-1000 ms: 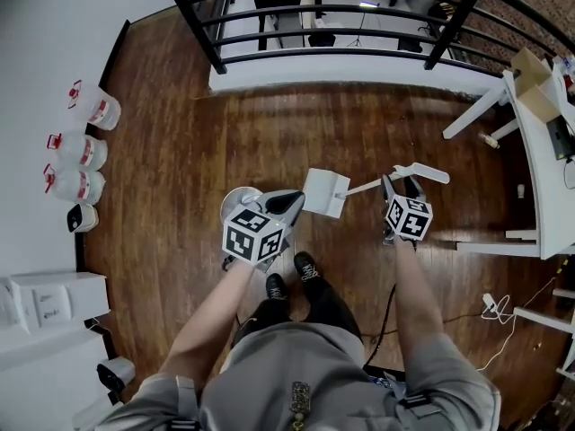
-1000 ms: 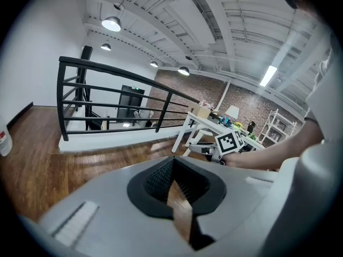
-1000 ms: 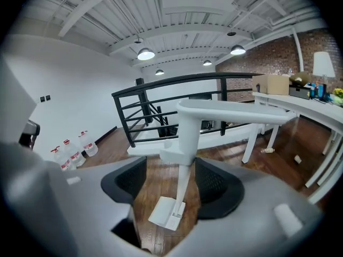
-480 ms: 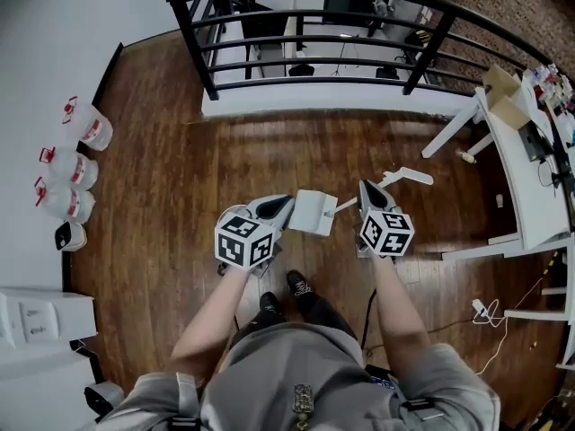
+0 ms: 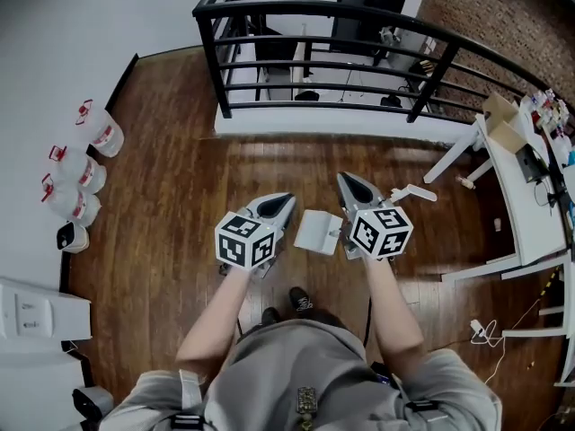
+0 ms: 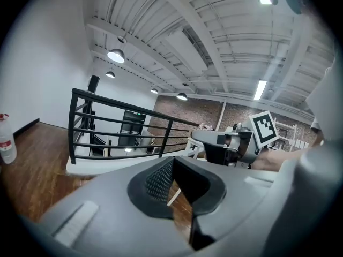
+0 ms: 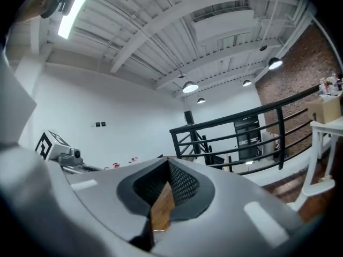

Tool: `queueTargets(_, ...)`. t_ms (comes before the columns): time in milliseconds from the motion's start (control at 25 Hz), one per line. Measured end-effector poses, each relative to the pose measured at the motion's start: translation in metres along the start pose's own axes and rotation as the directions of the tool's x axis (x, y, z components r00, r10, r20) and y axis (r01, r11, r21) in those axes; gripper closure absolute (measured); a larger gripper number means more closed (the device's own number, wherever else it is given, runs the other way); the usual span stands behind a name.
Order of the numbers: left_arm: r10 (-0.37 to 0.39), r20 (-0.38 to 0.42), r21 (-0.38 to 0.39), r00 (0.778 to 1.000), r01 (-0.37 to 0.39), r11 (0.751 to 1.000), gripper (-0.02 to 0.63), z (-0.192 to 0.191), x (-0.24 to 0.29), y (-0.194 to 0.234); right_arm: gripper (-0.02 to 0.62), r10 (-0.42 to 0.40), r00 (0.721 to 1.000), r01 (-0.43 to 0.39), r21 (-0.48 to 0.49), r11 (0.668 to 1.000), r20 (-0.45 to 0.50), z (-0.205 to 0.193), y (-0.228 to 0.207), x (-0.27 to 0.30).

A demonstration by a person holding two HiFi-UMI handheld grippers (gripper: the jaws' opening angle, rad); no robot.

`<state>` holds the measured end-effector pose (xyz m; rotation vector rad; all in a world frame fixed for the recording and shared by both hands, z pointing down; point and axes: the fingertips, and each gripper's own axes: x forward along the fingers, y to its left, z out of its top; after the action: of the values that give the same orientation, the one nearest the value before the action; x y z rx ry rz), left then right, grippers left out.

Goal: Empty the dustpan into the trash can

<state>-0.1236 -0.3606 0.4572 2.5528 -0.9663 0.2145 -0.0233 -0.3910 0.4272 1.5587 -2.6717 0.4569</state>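
The dustpan (image 5: 317, 232) lies on the floor (image 5: 180, 178) between both grippers, held by neither. The right gripper (image 5: 346, 180) has just closed its jaws on nothing, and the left gripper (image 5: 286, 200) is closed and empty too. This looks like a pause. To lift the dustpan, the right jaws must reopen at its handle (image 5: 409, 193), far right.

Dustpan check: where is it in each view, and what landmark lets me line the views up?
Head view: the dustpan is at centre, between the left gripper and the right gripper.
Left gripper view: not identifiable; only a thin white streak shows past the jaws.
Right gripper view: not in it.
Shared landmark: the black railing, in all three.
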Motion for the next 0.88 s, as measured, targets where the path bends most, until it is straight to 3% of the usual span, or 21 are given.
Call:
queueTargets(440, 0.022, 0.049, 0.018, 0.999, -0.023, 1.0, 0.601, 0.026, -0.037, 0.008, 0.595, 0.223, 0.974, -0.22, -0.065, 0.973, 0.033, 0.033, 0.097, 0.01)
queueTargets(880, 0.064, 0.073, 0.012, 0.995, -0.065, 0.998, 0.601, 0.033, -0.057, 0.022, 0.595, 0.275, 0.961, -0.273, -0.07, 0.959, 0.011, 0.029, 0.119, 0.016)
